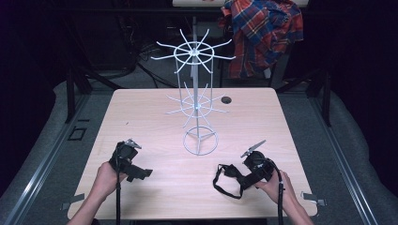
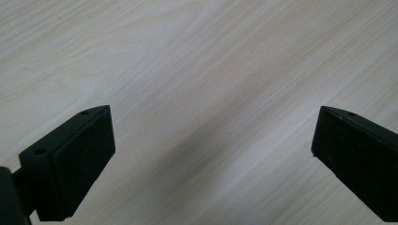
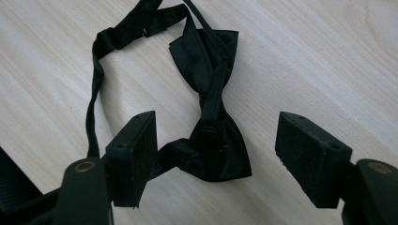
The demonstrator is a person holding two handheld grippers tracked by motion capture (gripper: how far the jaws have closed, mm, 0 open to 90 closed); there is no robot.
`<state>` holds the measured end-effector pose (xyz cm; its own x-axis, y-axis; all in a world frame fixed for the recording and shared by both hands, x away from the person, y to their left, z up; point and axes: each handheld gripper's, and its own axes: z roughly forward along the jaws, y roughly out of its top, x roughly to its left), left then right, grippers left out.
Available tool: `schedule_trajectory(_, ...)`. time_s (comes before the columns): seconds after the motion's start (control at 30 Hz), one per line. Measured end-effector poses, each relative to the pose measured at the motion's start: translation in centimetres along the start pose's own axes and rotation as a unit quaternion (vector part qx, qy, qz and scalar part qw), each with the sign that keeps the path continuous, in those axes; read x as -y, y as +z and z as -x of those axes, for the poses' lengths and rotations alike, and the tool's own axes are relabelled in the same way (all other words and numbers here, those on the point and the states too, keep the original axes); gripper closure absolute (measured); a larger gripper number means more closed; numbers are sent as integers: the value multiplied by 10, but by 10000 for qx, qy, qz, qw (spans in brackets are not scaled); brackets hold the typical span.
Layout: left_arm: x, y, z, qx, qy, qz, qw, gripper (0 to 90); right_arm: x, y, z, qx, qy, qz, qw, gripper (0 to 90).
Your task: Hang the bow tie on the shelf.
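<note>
Left gripper [image 1: 146, 172]: held low in the left hand [image 1: 107, 177], forearm entering from the bottom edge. Jaws wide apart, nothing between the pads [image 2: 84, 159].

Right gripper [image 1: 224, 169]: held in the right hand [image 1: 277, 183], angled down. Jaws part-way apart; neither pad [image 3: 141, 154] visibly presses on anything.

Left gripper [image 2: 213, 159], black fingers [image 2: 82, 157] spread wide, over pale wooden table [image 2: 202, 61]
</note>
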<state>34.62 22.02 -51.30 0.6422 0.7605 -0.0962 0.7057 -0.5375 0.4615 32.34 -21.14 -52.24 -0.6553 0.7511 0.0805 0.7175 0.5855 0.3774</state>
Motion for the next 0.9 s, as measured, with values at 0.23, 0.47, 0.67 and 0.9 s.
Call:
schedule_trajectory(0.23,-1,2,1,1,9,-16,10000,0,-3,8,2,188,6,-56,9998,402)
schedule_trajectory(0.47,-1,1,2,-17,18,-32,10000,0,-4,16,3,340,-33,-301,9990,486)
schedule_trajectory(0.67,-1,1,2,-18,18,-32,10000,0,-3,22,2,295,-15,-360,9989,573)
schedule_trajectory(0.9,0,1,2,-15,27,-36,10000,0,-3,26,-4,301,-165,-444,9984,695)
